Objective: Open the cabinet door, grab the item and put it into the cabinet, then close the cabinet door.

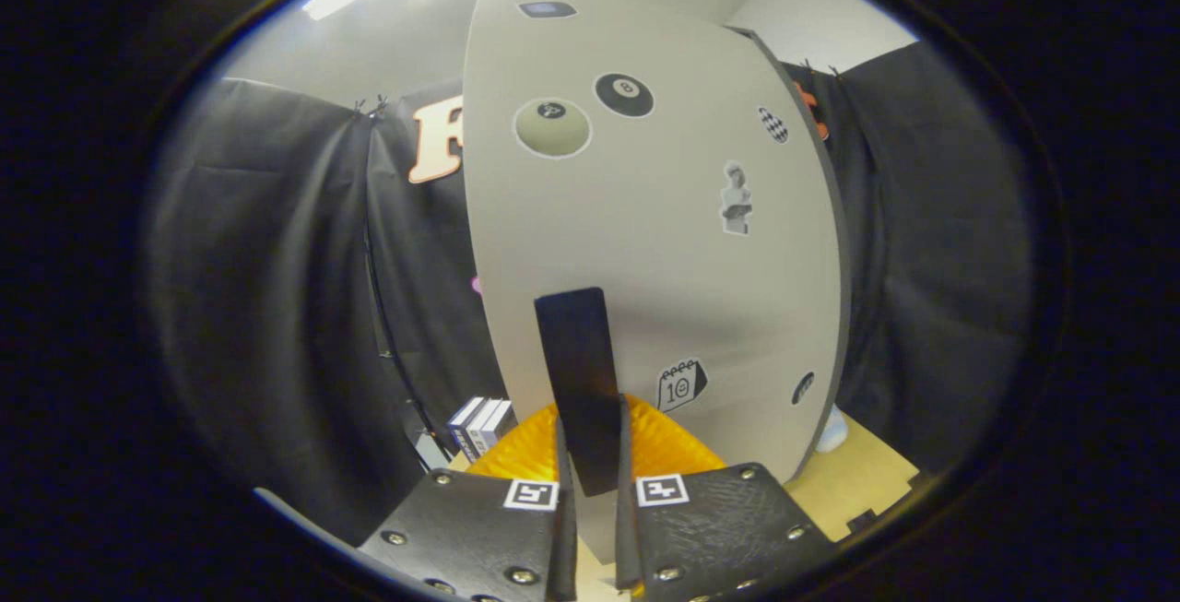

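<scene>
A pale cabinet door [645, 242] with several stickers, among them two billiard balls, rises right in front of me. A flat black handle [576, 353] stands upright on it. My gripper [595, 459] is shut on the handle's lower end, one finger pressing on each side. The door's thick grey edge [834, 242] shows along its right side. I cannot tell how far the door stands from the cabinet body, and the cabinet's inside is hidden. An orange ribbed shape [668, 445] sits just behind the fingers at the door's foot.
A few upright books [479, 422] stand low to the left of the door. A small white object [832, 431] peeks out past the door's right edge. A light wooden tabletop [867, 482] lies below on the right. Black cloth hangs on both sides.
</scene>
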The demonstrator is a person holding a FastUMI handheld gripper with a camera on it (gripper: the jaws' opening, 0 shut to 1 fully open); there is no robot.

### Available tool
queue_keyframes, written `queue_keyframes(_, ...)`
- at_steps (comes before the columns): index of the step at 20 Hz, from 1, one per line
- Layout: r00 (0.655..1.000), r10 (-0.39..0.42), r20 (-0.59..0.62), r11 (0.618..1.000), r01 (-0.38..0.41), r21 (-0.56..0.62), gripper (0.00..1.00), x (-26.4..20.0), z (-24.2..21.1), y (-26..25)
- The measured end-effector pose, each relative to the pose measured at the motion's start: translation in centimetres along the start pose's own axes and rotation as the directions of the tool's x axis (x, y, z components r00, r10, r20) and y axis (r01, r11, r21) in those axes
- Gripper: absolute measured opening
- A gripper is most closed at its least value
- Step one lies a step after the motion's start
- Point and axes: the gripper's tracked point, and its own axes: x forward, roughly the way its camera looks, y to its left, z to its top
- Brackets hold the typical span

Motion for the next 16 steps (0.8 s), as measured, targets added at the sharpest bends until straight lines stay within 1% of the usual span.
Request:
queue_keyframes(3, 1.000, -0.008, -0.001, 1.000, 0.008, 0.009, 0.16, -1.4, 0.3, -0.8)
queue_keyframes(6, 0.999, -0.038, 0.018, 0.999, 0.038, 0.020, 0.16, -2.6, 0.4, -1.8)
queue_keyframes(10, 0.998, -0.067, 0.013, 0.997, 0.066, 0.030, 0.16, -4.5, 0.5, -3.4)
queue_keyframes(16, 0.989, -0.145, 0.018, 0.989, 0.144, 0.042, 0.15, -6.6, 0.9, -6.5)
